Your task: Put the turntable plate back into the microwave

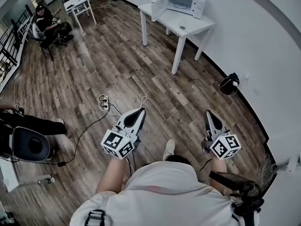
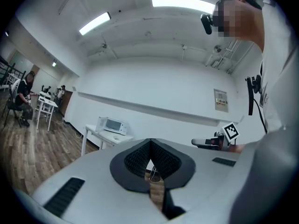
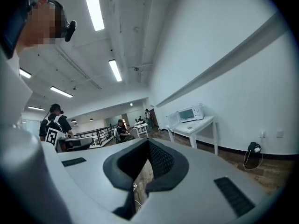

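A white microwave (image 1: 181,3) stands with its door swung open on a white table (image 1: 195,29) far ahead by the wall. In front of it on the table lies a small round plate (image 1: 182,28). Both grippers hang over the wooden floor, far from the table. My left gripper (image 1: 141,111) is shut with nothing in it, and so is my right gripper (image 1: 207,113). The left gripper view looks past the closed left gripper (image 2: 150,141) at the microwave (image 2: 113,124). The right gripper view has the closed right gripper (image 3: 148,143) below the microwave (image 3: 187,114).
A power strip with a black cable (image 1: 103,102) lies on the floor just ahead of the left gripper. A dark bag (image 1: 229,84) hangs at the right wall. A seated person (image 1: 47,25) and white tables (image 1: 77,4) are far left; a chair (image 1: 28,144) is near left.
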The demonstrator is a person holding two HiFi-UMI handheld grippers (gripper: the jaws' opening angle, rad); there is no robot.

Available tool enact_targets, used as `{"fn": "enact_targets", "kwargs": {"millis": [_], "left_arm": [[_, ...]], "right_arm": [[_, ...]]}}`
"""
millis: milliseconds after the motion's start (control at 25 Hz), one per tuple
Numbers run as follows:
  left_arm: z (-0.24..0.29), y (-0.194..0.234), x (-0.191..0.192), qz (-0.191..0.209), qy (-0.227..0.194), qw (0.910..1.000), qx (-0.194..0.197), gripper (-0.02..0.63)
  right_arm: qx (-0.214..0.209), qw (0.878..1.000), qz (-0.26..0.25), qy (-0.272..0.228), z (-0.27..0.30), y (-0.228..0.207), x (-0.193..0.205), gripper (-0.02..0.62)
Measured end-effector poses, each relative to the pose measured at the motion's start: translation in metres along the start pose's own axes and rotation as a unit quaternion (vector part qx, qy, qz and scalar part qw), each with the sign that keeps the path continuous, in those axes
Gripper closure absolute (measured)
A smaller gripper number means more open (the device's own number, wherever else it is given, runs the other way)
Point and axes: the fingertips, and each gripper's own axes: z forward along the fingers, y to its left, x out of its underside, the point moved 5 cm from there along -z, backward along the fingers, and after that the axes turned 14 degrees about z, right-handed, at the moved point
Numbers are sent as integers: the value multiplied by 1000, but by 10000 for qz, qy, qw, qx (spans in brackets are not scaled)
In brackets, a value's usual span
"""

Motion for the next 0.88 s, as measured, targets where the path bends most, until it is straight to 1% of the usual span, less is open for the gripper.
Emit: {"fn": "enact_targets", "kwargs": {"millis": [320, 480, 600, 720, 880], "left_arm": [[132, 15, -19, 199, -49, 9998, 36, 597], [188, 19, -24, 312, -69, 9995, 37, 597], [218, 27, -21, 306, -10, 9995, 15, 597], [238, 39, -17, 239, 11, 9997, -47, 597], [274, 56, -12, 255, 40, 9997, 15, 597]], "right_arm": [[-31, 9999, 69, -107, 53, -96, -69, 598], [-76, 9999, 70, -114, 80, -141, -98, 598], [-117, 9998, 143, -98, 100, -162, -108, 598], [-154, 9997, 211, -30, 117, -176, -109, 598], [-92, 9995, 296, 0, 142, -201, -113, 598]]}}
